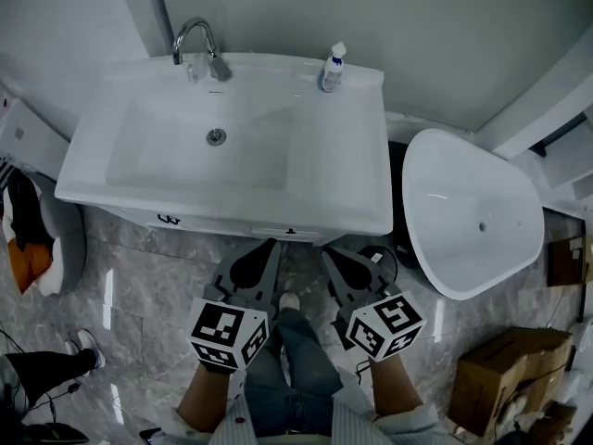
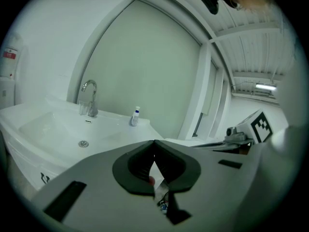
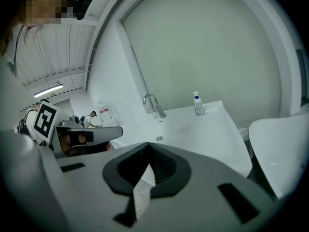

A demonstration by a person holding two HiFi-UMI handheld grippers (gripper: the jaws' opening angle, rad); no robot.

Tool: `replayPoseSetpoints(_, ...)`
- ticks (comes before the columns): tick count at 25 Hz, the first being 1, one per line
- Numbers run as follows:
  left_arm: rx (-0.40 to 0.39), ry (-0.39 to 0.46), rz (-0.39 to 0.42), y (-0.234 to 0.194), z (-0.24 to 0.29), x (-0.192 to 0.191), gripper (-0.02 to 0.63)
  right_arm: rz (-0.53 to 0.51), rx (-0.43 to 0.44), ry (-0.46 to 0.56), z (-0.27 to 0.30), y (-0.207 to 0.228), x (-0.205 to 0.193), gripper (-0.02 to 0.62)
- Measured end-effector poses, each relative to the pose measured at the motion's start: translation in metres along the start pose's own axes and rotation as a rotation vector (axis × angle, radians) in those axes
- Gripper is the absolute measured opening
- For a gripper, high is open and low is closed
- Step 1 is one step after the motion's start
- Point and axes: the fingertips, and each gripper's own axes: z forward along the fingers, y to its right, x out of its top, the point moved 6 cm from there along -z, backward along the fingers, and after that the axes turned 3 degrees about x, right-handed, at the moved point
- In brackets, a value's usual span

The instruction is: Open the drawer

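Washbasin (image 1: 371,219) filled the far middle of the head view. A white oval tub (image 1: 473,221) stood on the floor just to its right.

Drawer: only a thin strip of drawer front (image 1: 232,227) showed under the basin's near rim. It sat flush, so I judged it not yet opened. A small dark mark (image 1: 290,233) at the middle of that strip could have been the pull. It was too small to tell.

You held both grippers side by side, near you and short of the cabinet, pointing at its front.
- Left gripper (image 1: 271,244): jaws pressed together at the tips, nothing between them; its own view (image 2: 154,142) confirmed this, with only floor seen through the slot behind the tips.
- Right gripper (image 1: 326,251): jaws likewise met at the tips and held nothing (image 3: 147,144).

On the basin's far edge stood a faucet (image 1: 196,44) to the left and a small bottle (image 1: 333,68) to the right. Both were well clear of the work.

Step in hand, as judged: the approach, before any contact with the drawer.

Next move, as judged: you would need to spread one gripper's jaws, bring it in low under the near rim, find the pull or the top lip, close on it, then draw straight toward yourself. From above the front was almost hidden, so the gripper view would serve better for aiming.
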Motion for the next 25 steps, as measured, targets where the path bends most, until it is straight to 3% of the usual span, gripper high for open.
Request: replayPoseSetpoints(25, -0.052, -0.131, -0.022, -0.05, 0.072, -0.155, 0.017, 0.016, -0.08, -0.087, 0.075, 0.058, -0.142, 0.011)
